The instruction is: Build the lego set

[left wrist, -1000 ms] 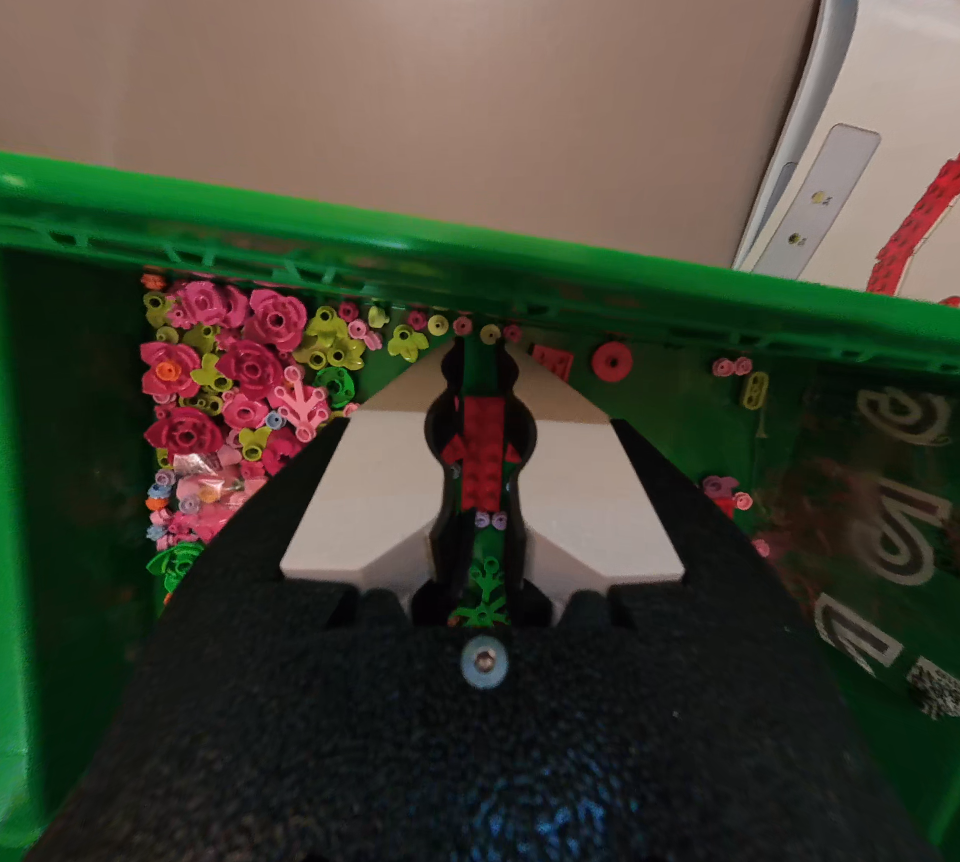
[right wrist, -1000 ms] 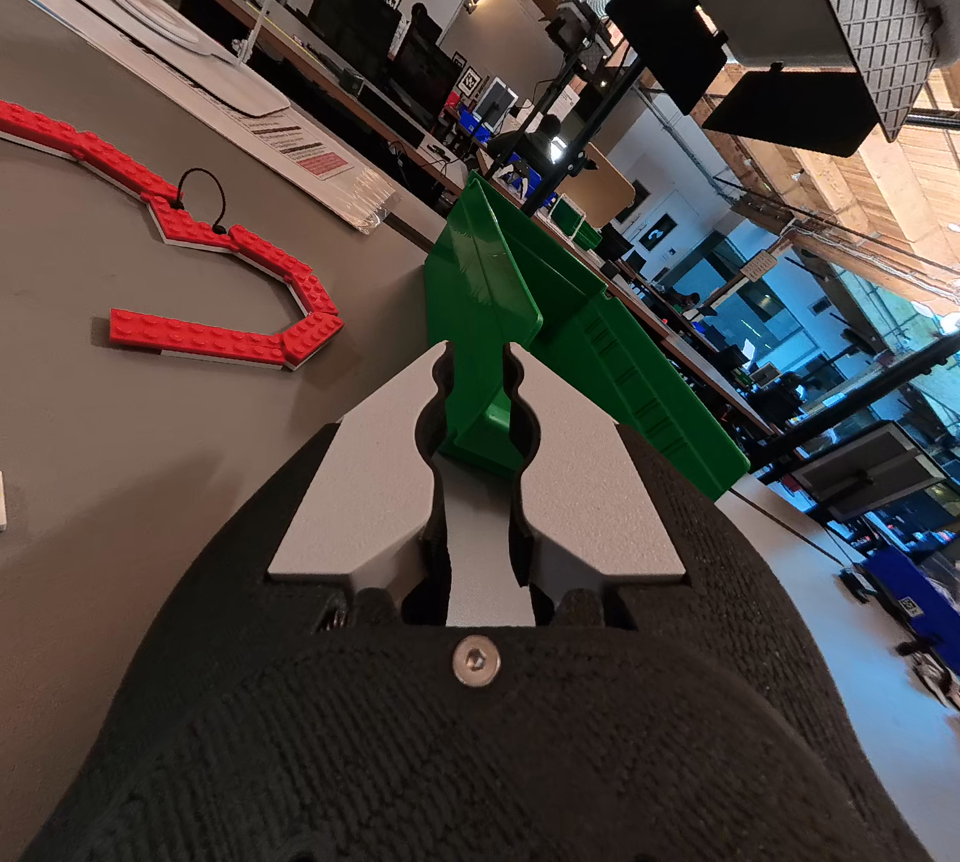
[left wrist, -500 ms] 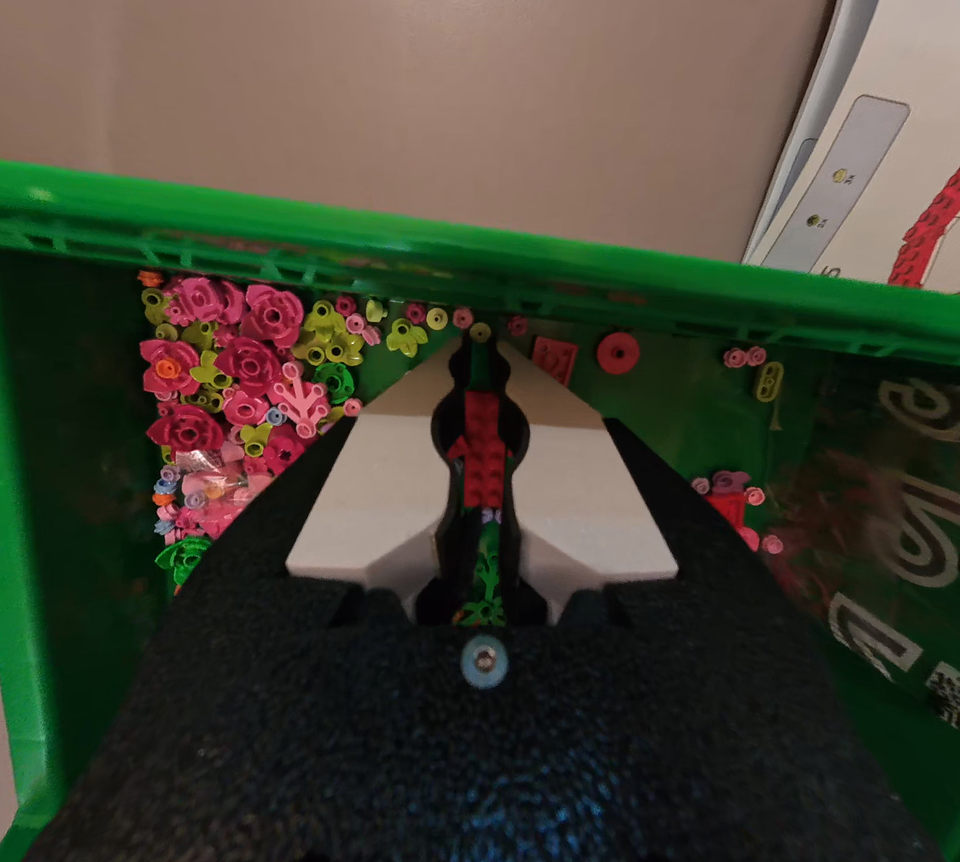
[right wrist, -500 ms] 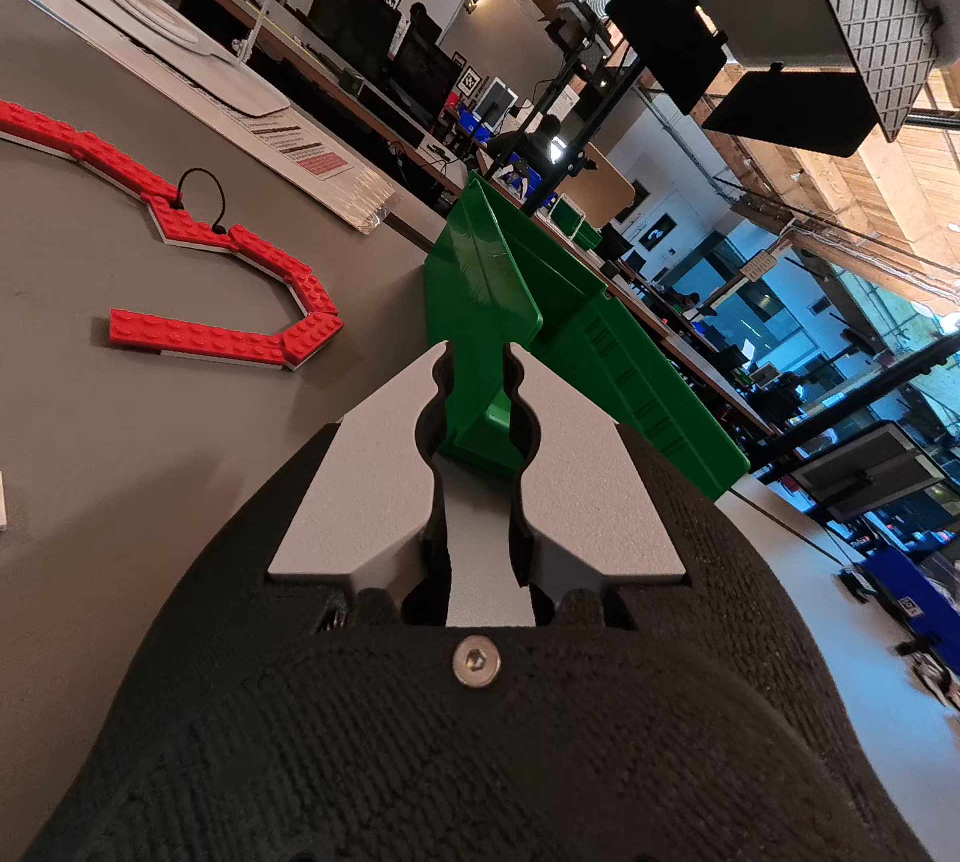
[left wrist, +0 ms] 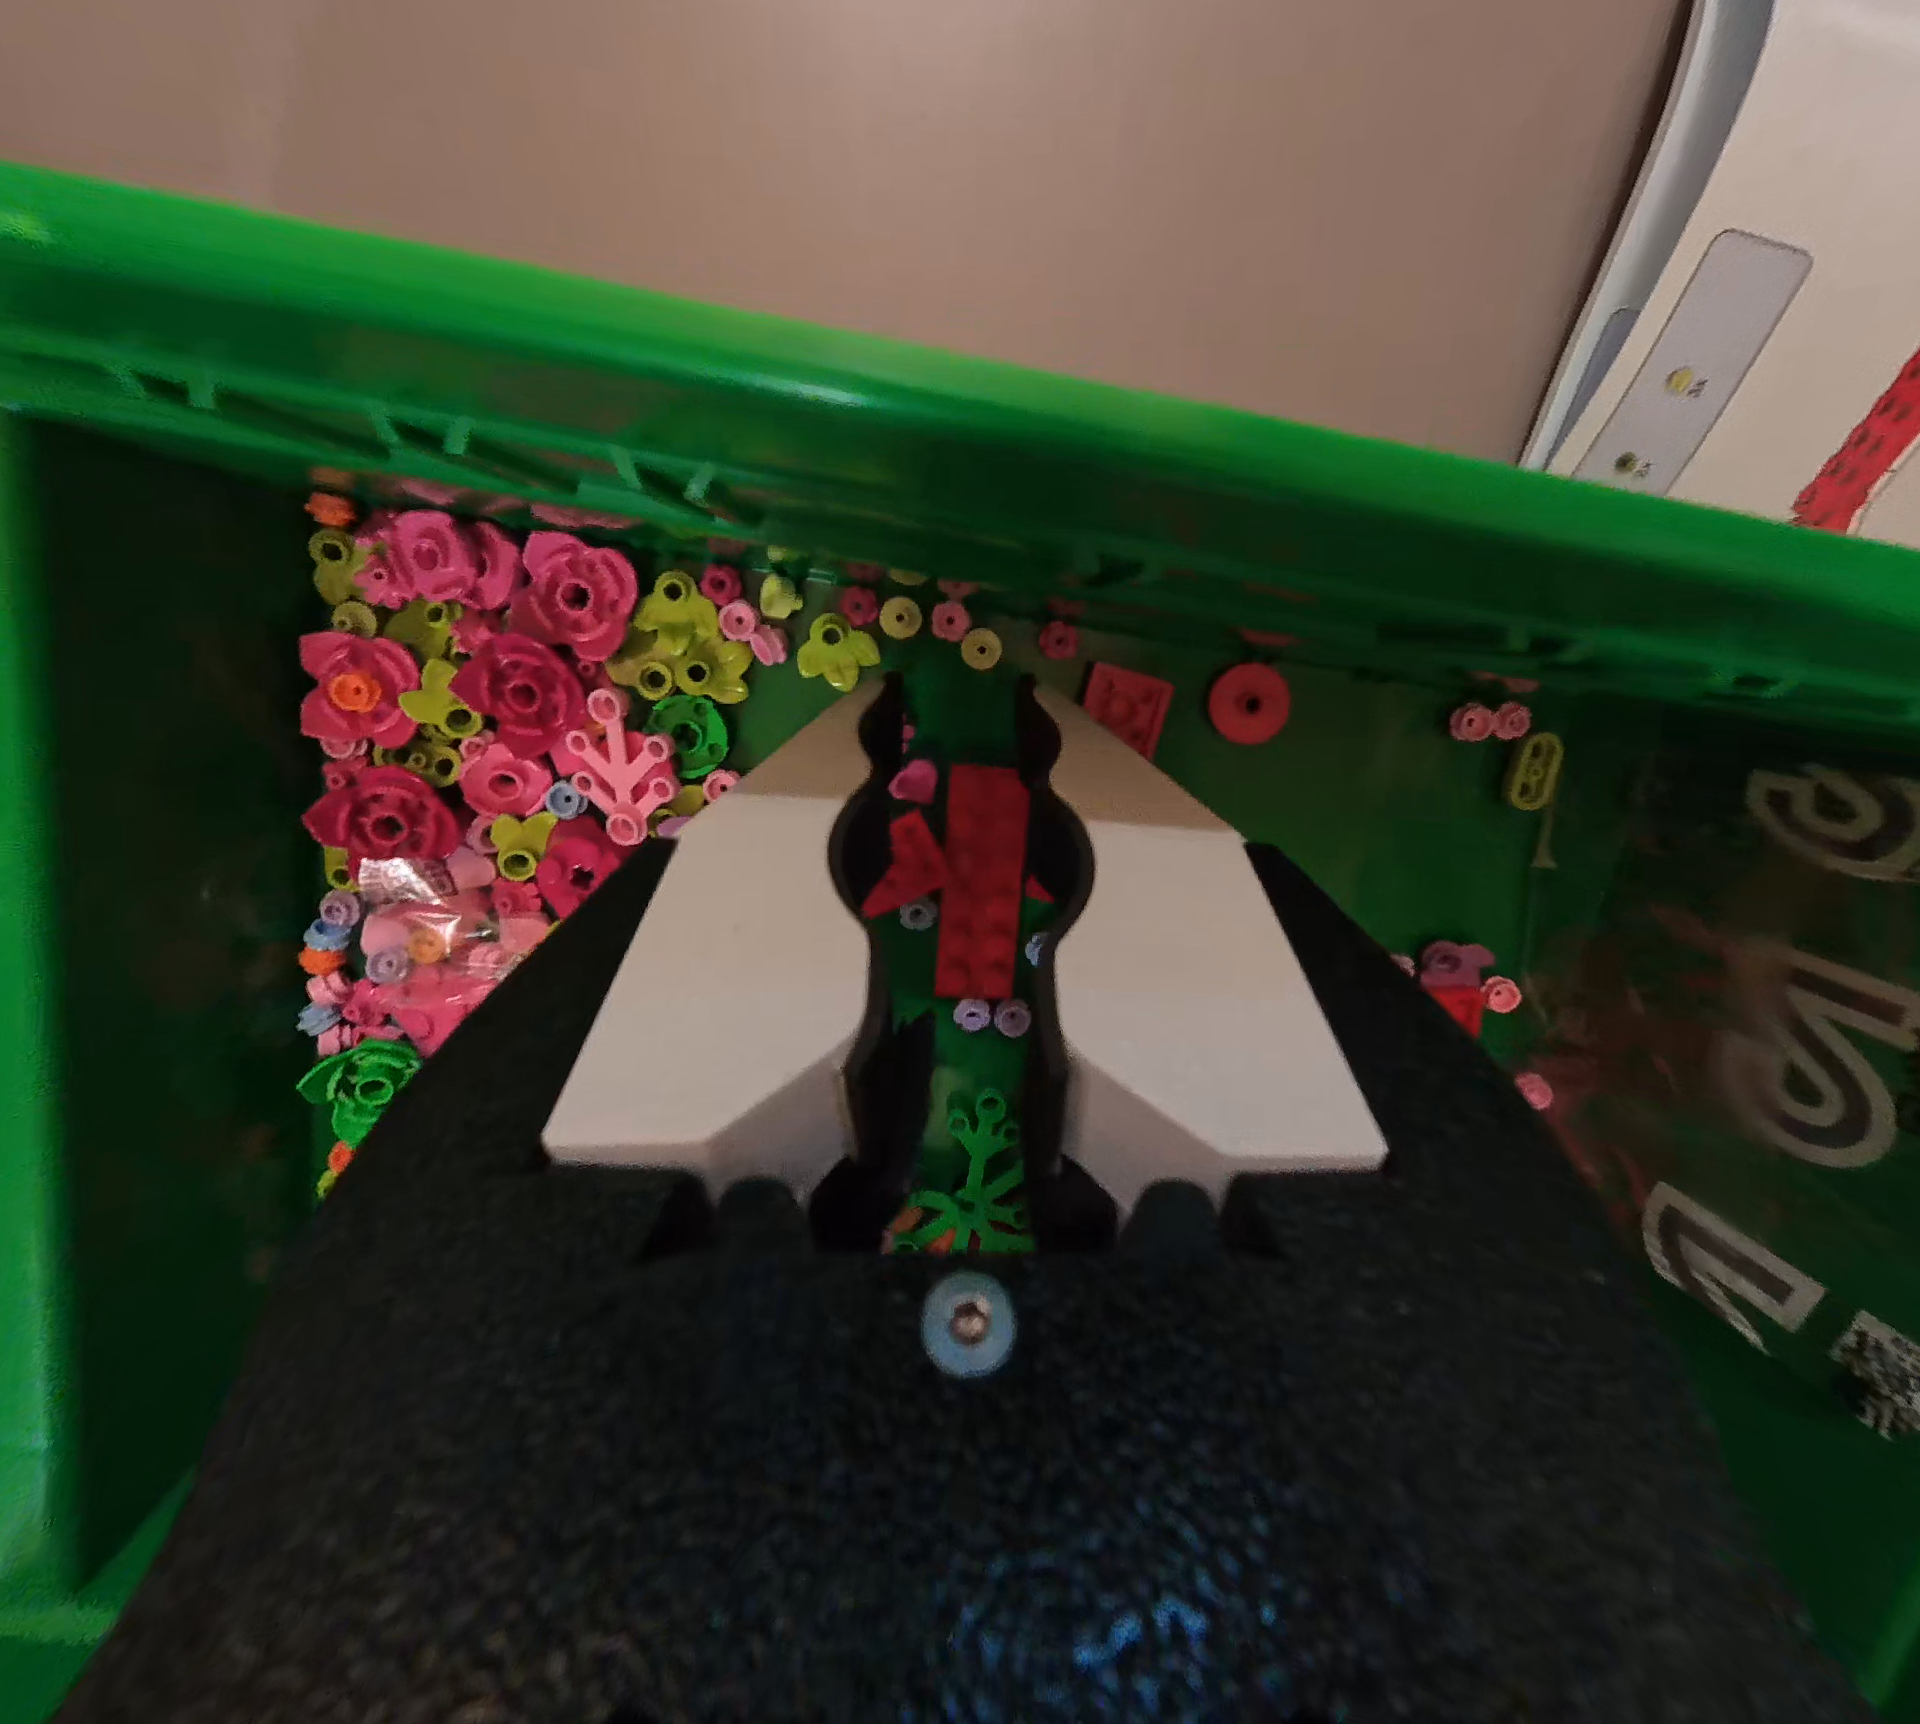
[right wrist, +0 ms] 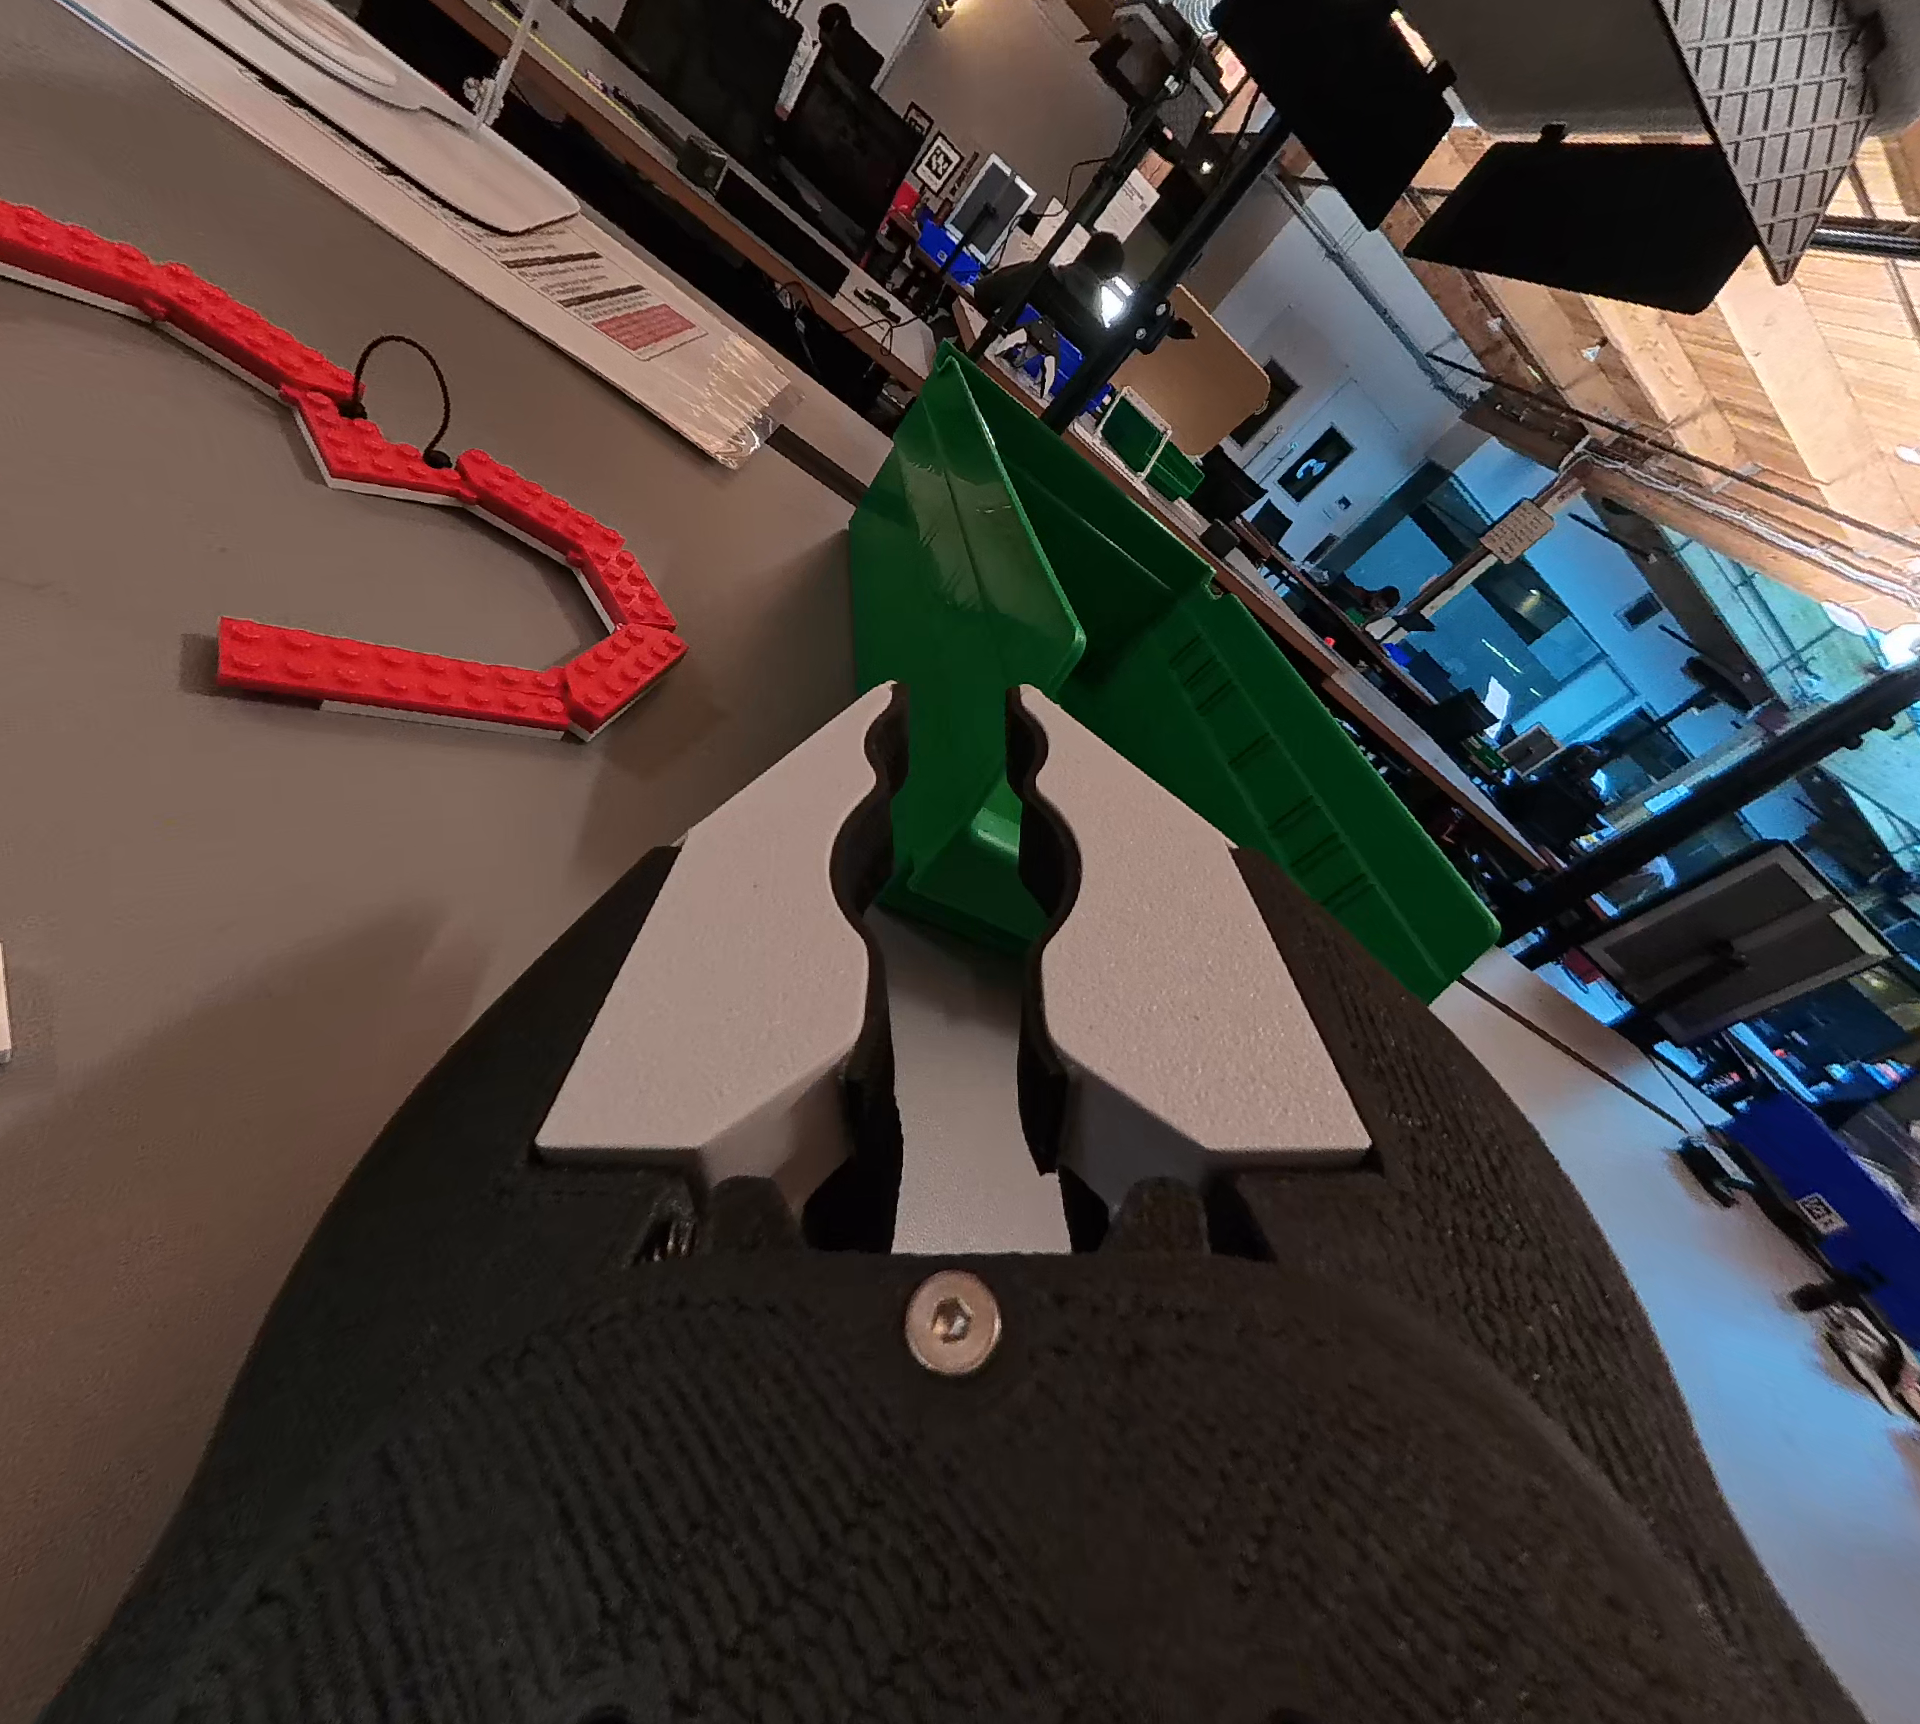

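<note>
My left gripper [left wrist: 961,687] hangs inside a green bin [left wrist: 935,448], its jaws a narrow gap apart and empty. Seen through the gap, a long red plate [left wrist: 977,885] lies on the bin floor with red wedge pieces beside it. A pile of pink, magenta and lime flower pieces [left wrist: 488,718] fills the bin's left corner. My right gripper [right wrist: 958,692] is low over the grey table, narrowly open and empty, pointing at the green bin [right wrist: 956,594]. A curved chain of red plates [right wrist: 416,666] lies on the table to its left.
A small red plate [left wrist: 1127,706] and a round red piece [left wrist: 1251,704] lie by the bin's far wall. A printed clear bag [left wrist: 1766,999] lies at the bin's right. A white booklet [left wrist: 1766,220] lies beyond the bin, and white sheets [right wrist: 416,157] lie on the table's far side. One gripper's finger ends stand about 60 cm off the other's. The round red piece [left wrist: 1251,704] is about 5 cm from my left fingertips.
My left gripper has shifted slightly over the bin floor, so the pieces sit a little higher in view, and its jaws look a bit wider. The right gripper has not moved.
</note>
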The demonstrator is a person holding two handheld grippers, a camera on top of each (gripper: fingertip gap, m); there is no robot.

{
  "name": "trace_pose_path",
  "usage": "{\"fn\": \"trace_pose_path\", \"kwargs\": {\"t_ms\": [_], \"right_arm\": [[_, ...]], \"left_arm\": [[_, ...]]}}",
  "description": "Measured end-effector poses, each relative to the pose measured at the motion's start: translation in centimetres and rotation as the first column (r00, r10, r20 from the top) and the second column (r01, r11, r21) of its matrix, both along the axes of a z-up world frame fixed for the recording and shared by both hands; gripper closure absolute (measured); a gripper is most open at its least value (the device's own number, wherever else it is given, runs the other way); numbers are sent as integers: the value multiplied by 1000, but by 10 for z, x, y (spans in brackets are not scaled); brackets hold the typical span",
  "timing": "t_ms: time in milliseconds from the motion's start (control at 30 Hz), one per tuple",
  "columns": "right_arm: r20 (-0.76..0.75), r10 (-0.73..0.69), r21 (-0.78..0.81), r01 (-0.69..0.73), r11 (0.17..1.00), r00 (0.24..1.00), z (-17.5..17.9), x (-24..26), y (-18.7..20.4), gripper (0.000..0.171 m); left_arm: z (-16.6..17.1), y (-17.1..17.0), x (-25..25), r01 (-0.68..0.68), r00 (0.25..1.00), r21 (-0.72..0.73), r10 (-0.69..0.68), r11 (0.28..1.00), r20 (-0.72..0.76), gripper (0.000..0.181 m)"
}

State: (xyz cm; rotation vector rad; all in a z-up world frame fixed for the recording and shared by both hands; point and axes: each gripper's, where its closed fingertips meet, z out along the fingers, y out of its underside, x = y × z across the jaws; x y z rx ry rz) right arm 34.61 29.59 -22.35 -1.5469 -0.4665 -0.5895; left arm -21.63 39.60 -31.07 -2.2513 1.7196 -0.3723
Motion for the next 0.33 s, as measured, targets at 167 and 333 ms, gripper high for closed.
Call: {"fn": "trace_pose_path", "kwargs": {"t_ms": [167, 333], "right_arm": [[1, 1, 1, -1, 1000, 1000, 0, 0, 0, 155], [-2, 2, 5, -2, 1000, 1000, 1, 0, -1, 155]], "left_arm": [[-2, -1, 5, 1, 1000, -6, -1, 1000, 8, 165], [-3, -1, 6, 4, 1000, 15, -4, 1000, 16, 166]]}}
